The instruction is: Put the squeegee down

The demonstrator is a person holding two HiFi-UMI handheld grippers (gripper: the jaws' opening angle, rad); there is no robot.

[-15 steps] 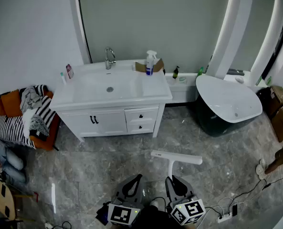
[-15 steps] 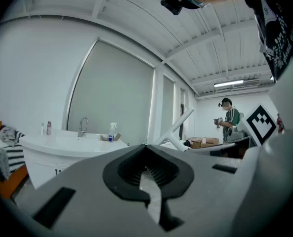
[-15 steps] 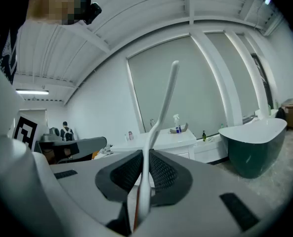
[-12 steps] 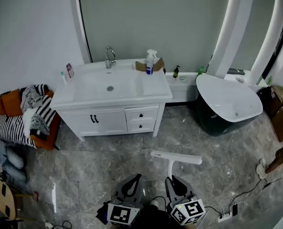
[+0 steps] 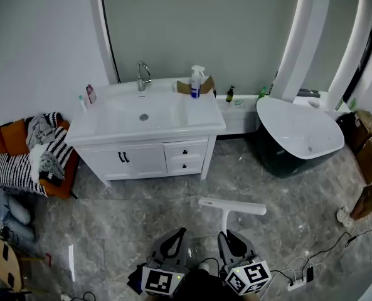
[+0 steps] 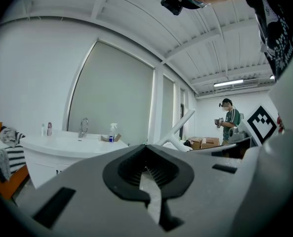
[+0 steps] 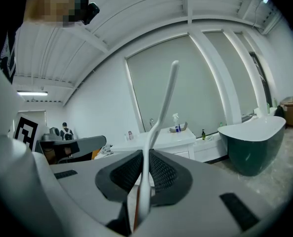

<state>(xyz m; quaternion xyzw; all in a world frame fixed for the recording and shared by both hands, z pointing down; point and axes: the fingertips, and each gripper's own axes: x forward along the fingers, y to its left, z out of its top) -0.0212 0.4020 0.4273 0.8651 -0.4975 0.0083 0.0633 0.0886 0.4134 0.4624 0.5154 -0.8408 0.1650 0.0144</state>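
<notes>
**Squeegee in right gripper**

My right gripper (image 5: 231, 237) is clamped on the squeegee (image 5: 226, 212) handle, with the white blade up front, over the floor (image 5: 110, 231) and well short of the vanity (image 5: 147, 130). My left gripper (image 5: 175, 238) sits beside it – jaws together, empty.

Left claw (image 5: 180, 233) closed, right claw (image 5: 227, 234) clamped

Bathroom set, staged inside a larger hall. White vanity (image 5: 145, 149) with inset basin (image 5: 143, 115), chrome faucet (image 5: 143, 76), spray bottle (image 5: 197, 82) on the worktop. Big arched mirror (image 5: 204, 30) behind it. Freestanding bathtub (image 5: 298, 133), dark outside and white inside. Marble-look tiled floor (image 5: 110, 218). Not a lived-in home: cardboard boxes (image 5: 369, 149) by the wall, power strip (image 5: 295, 285) and cables on the floor, bare beamed ceiling (image 6: 151, 19) with a strip light (image 6: 233, 83).
</notes>
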